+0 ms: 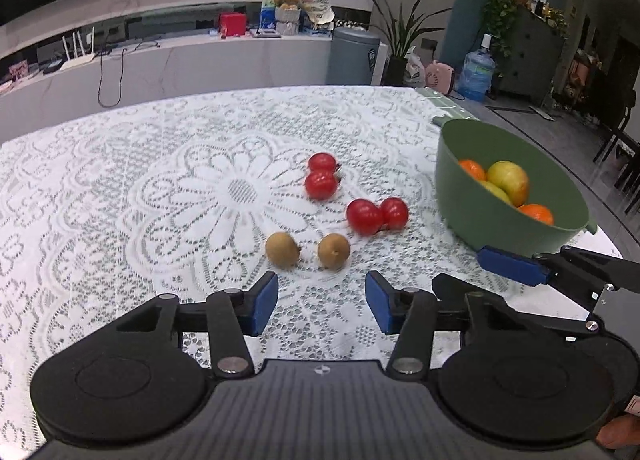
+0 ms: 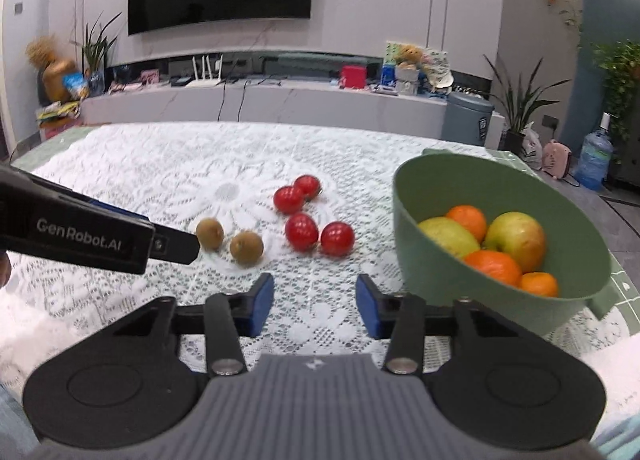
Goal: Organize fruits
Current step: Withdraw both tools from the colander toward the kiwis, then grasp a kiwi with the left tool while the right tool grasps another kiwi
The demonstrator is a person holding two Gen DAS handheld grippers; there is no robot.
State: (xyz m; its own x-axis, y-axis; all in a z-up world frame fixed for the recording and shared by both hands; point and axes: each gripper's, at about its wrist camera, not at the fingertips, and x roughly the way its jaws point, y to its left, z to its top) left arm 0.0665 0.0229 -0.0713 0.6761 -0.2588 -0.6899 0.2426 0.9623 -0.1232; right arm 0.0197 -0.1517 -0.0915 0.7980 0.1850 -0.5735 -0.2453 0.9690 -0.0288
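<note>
Left wrist view: the left claw (image 1: 322, 306) stands apart, clamping nothing. Two kiwis (image 1: 282, 250) lie just ahead, four cherry tomatoes (image 1: 364, 216) beyond.

Right wrist view: the right claw (image 2: 315, 306) stands apart, empty. The green bowl (image 2: 416, 256) ahead-right already holds apples and oranges; six fruits remain on the bench (image 2: 120, 163).

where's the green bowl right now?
The green bowl sits on the lace tablecloth at the right of both wrist views, just right of the four red tomatoes, holding oranges and apples.
</note>
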